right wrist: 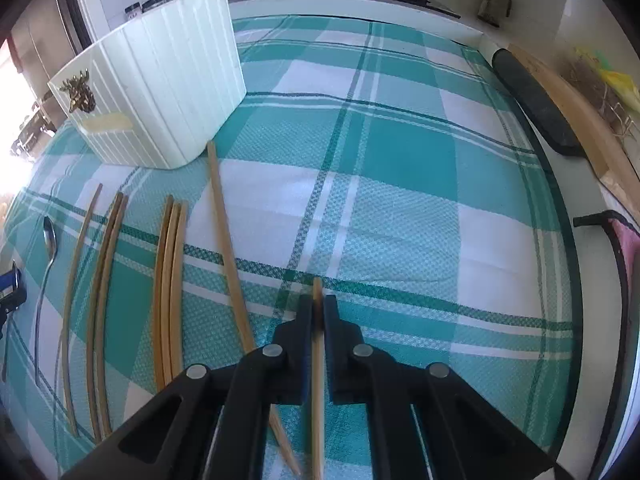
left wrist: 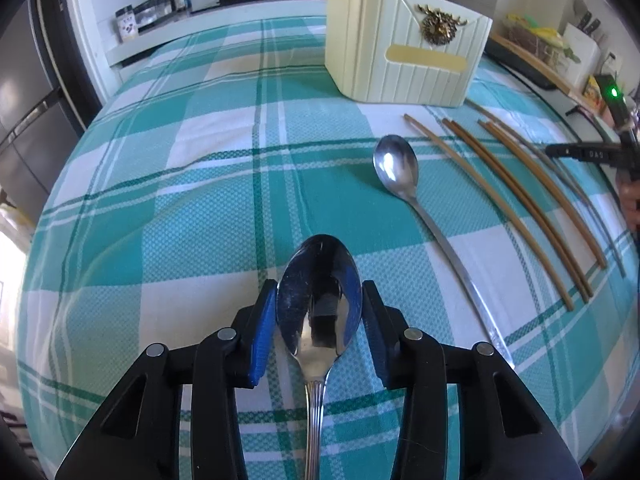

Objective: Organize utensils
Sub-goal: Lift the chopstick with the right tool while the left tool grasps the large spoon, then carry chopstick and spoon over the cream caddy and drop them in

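- The left gripper [left wrist: 319,312] has a steel spoon [left wrist: 319,308] by the bowl, blue pads [left wrist: 262,336] against the bowl's two curved edges, handle trailing back underneath. Those edges are smooth, rounded metal, so the likely failure is the bowl squirting forward out of the pads or swivelling between them once it is lifted and tipped.
- The right gripper [right wrist: 318,320] is clamped nearly shut on one wooden chopstick [right wrist: 318,380], whose tip pokes out just ahead of the pads. Held near one end, the long remainder could sag or pivot. I cannot tell whether it is off the cloth.
- Just to its left lies another chopstick [right wrist: 228,256], passing under the gripper's body; its near end could be dragged along as the right gripper moves.
- A second spoon [left wrist: 396,172] and the remaining chopsticks [left wrist: 508,196] lie in a row on the checked tablecloth [left wrist: 200,160], between the two grippers. A low sweep from either side could scatter them.
- The cream ribbed holder [left wrist: 404,52] stands at the far end of that row on the surface, presumably the destination. Its opening is not visible in either view, so which compartment suits which utensil cannot be judged, and a spoon or stick let go against its rim might bounce back out.
- Both grippers heading for the holder together risk a collision.
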Available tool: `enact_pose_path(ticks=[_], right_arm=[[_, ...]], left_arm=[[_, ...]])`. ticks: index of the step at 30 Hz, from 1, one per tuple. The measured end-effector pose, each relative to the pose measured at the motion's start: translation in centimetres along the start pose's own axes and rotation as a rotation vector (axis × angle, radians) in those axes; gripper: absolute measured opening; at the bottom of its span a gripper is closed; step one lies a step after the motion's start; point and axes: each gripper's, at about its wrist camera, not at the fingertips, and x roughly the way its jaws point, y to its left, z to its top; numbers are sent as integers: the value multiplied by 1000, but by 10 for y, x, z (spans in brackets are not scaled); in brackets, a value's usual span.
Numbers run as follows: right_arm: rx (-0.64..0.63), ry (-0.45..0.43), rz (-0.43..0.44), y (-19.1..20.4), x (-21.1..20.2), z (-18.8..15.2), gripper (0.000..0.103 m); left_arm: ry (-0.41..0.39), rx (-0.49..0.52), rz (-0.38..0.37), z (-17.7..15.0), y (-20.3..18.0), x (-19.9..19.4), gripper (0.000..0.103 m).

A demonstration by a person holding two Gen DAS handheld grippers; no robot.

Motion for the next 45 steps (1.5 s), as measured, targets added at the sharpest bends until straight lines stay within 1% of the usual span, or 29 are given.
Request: enact_pose_path(ticks=[2,4,6,13,19,24,29,34,45], right_arm=[[36,-52,24,-2,-9,-5,5],[57,-127,50,-1,-28,-12,5],[60,-201,63,1,-53,-18,5],[55,-389,99,12,-144,-42,5],[55,-514,108,20,-212,-73,5],[70,-599,104,27,-253,-93,5],[65,-647,104,36,-272,-97,5],[47,-686,107,46,-283,-90,5],[3,-703,137,65,-280,-67,5]], left_arm=[[-18,-22,-13,0,5,-4,41],[-51,-34,-27,0,7,-15,41],[-83,-39,-33,2,7,-28,41],[-196,-45,-45,4,3,-82,41],[-293,-45,-67,0,-1,-130,41],[-344,-31,-89,1,-6,-156,41],[-366,-21,-99,6,-8,-165,40],[-375,-35,-114,15,-4,-170,40],[-376,-44,-133,31,0,-178,40]])
